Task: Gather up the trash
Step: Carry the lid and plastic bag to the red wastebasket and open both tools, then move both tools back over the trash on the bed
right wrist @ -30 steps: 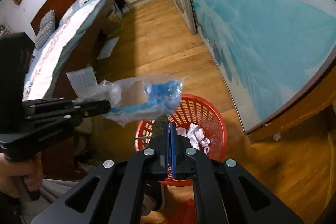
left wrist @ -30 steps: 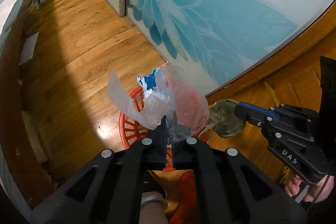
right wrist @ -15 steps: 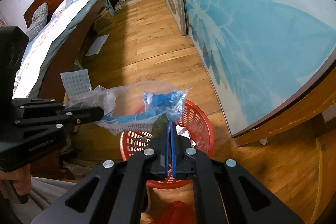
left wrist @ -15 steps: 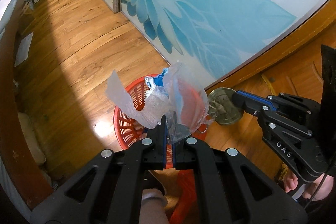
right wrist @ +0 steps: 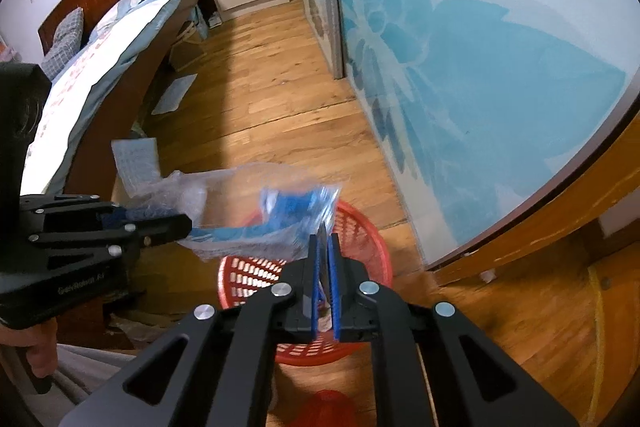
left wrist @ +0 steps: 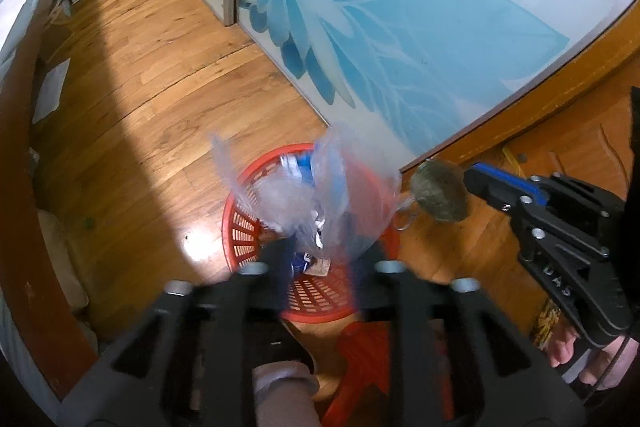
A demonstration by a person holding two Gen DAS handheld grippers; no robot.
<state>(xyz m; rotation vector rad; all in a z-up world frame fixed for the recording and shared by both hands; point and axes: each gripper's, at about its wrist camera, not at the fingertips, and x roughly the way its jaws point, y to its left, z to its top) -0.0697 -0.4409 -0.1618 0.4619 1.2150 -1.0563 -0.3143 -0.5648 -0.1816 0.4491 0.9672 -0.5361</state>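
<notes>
A crumpled clear plastic bag [left wrist: 320, 195] hangs over the red basket [left wrist: 244, 227], loose between the left gripper's [left wrist: 320, 267] fingers, which have just been opening. The right gripper's [right wrist: 325, 251] fingers, just parting slightly, flank a round lid [left wrist: 440, 193] beside the basket's rim.

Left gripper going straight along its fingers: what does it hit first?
The left gripper, whose jaws have just been opening, would likely meet the clear plastic bag between its fingers first, then the red basket below.
</notes>
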